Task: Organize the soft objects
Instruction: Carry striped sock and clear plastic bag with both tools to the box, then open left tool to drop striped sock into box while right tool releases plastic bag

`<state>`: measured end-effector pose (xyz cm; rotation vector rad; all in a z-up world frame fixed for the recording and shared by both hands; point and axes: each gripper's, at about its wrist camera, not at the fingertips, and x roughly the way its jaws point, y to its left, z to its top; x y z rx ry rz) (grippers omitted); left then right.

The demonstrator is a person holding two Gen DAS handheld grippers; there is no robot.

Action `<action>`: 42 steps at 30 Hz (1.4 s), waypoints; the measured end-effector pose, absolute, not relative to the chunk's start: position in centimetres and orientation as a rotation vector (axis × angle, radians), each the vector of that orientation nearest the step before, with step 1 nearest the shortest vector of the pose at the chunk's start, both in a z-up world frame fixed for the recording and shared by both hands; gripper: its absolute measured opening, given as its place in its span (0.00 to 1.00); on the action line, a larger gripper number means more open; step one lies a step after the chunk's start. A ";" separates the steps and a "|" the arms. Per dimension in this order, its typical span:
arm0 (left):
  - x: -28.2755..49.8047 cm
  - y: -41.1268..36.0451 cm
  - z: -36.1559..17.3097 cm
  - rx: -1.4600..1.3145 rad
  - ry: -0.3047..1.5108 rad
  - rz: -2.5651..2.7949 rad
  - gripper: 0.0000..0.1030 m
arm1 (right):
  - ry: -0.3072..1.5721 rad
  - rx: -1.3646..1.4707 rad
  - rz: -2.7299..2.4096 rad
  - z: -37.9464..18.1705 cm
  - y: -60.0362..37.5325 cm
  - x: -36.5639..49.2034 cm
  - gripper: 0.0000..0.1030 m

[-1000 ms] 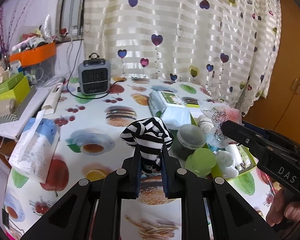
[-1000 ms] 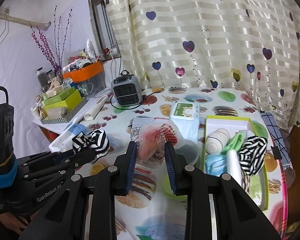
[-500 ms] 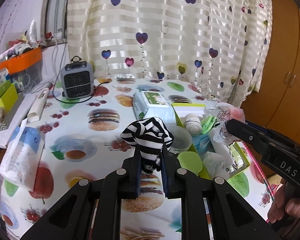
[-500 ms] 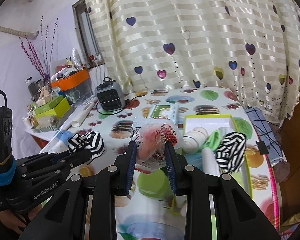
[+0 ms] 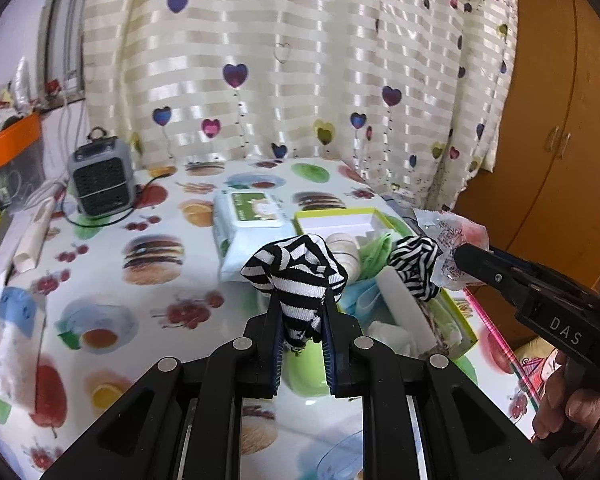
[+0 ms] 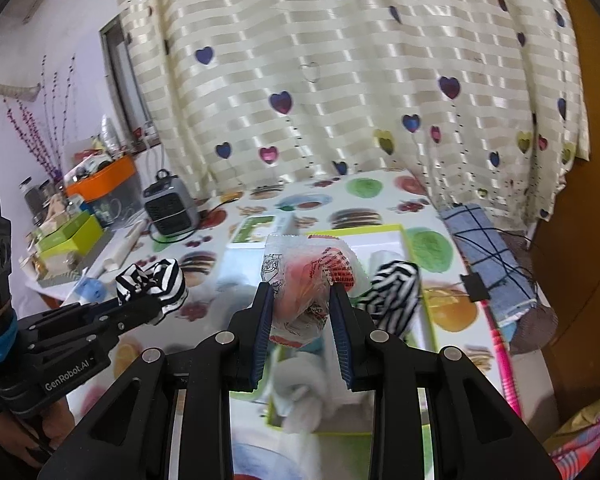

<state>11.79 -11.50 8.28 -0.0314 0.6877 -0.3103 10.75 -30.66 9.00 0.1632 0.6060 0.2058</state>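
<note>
Striped sock (image 5: pixel 298 276) | pinched in left tool (image 5: pixel 300 316) | right tool (image 6: pixel 302 312) pinching packet (image 6: pixel 310 280)

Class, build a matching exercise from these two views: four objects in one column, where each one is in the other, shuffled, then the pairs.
1. striped sock
2. crinkly plastic packet
3. second striped sock
4. wipes pack

A. lying in the green box
B. gripped by the right tongs
C. flat on the tablecloth
D. gripped by the left tongs

Pairs: 1-D, 2-B, 3-A, 4-C
</note>
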 end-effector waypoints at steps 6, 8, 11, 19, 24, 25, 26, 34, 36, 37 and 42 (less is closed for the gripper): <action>13.1 -13.5 7.8 -0.020 0.696 -0.351 0.15 | 0.628 0.182 0.171 7.9 -32.6 11.5 0.29; 13.4 -14.0 7.7 -0.013 0.700 -0.357 0.15 | 0.640 0.187 0.165 7.3 -33.0 11.7 0.29; 14.0 -14.9 7.4 -0.006 0.710 -0.374 0.15 | 0.657 0.190 0.161 6.5 -33.4 12.0 0.29; 14.6 -16.3 6.7 0.009 0.726 -0.396 0.15 | 0.721 0.191 0.150 3.9 -34.2 12.8 0.29; 15.0 -17.0 6.4 0.017 0.736 -0.402 0.15 | 0.773 0.192 0.154 1.9 -34.3 13.5 0.29; 15.0 -17.1 6.3 0.017 0.738 -0.404 0.15 | 0.784 0.193 0.153 1.4 -34.4 13.6 0.29; 15.1 -17.2 6.2 0.019 0.739 -0.405 0.15 | 0.792 0.195 0.151 1.1 -34.5 13.7 0.29; 15.7 -18.3 5.5 0.018 0.756 -0.429 0.15 | 0.816 0.154 0.149 0.5 -34.6 13.7 0.30; 15.7 -18.7 5.4 0.016 0.760 -0.443 0.15 | 0.803 0.136 0.143 0.8 -34.4 13.5 0.33; 15.6 -19.0 5.3 0.014 0.763 -0.455 0.15 | 0.794 0.135 0.145 1.0 -34.4 13.2 0.35; 15.6 -20.1 4.6 0.013 0.775 -0.494 0.15 | 0.762 0.127 0.147 1.7 -34.7 12.3 0.44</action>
